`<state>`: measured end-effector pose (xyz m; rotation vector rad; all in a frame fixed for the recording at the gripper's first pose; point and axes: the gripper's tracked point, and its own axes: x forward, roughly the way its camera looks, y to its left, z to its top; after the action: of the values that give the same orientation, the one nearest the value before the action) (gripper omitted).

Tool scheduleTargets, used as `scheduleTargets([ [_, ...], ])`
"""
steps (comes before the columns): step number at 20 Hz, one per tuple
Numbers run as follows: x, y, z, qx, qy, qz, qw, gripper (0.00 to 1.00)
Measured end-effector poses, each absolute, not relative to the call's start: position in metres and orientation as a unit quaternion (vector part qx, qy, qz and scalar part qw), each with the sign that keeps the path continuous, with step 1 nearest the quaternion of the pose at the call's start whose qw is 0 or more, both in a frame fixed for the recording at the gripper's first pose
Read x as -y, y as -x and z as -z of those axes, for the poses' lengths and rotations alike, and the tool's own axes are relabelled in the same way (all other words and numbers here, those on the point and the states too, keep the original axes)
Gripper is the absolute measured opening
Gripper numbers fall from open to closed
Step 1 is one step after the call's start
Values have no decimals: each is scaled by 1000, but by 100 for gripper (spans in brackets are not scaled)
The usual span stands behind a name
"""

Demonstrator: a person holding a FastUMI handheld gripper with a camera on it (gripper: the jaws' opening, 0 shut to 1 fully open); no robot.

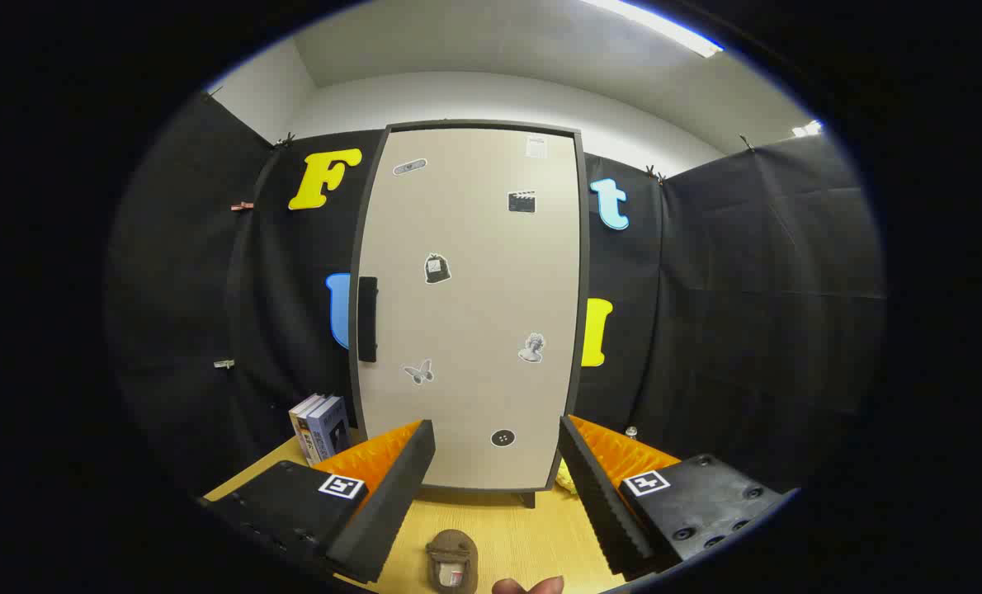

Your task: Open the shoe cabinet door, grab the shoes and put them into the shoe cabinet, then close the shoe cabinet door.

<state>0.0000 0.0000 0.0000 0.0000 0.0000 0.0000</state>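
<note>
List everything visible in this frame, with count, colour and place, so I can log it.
shoe cabinet: one, beige door shut in a dark frame, standing on the table beyond the claw
door handle: one, black, on the door's left edge
stickers: several, grey and black, scattered over the door
books: a few, upright, left of the cabinet
shoe: one, brown, on the table between the fingers
table: one, light wood
fingertip: a person's, beside the shoe
claw: one, open, holding nothing
</note>
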Motion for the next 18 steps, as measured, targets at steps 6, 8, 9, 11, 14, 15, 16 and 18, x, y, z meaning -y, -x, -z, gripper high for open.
scheduleTargets([
  [6, -4, -1, 0, -3, 1, -1, 1000, 98],
  [8, -5, 0, -1, -2, 2, -2, 1000, 98],
  [9, -6, 0, -2, -2, 3, -2, 1000, 98],
  [11, -7, 1, -2, -1, 5, -2, 1000, 98],
  [14, -11, 0, -2, -1, 4, -3, 1000, 98],
  [15, -12, 0, -1, -3, 4, -4, 1000, 98],
  [16, -14, 0, -1, -4, 3, -5, 1000, 98],
  [18, -19, -3, -1, -5, 1, -8, 1000, 98],
])
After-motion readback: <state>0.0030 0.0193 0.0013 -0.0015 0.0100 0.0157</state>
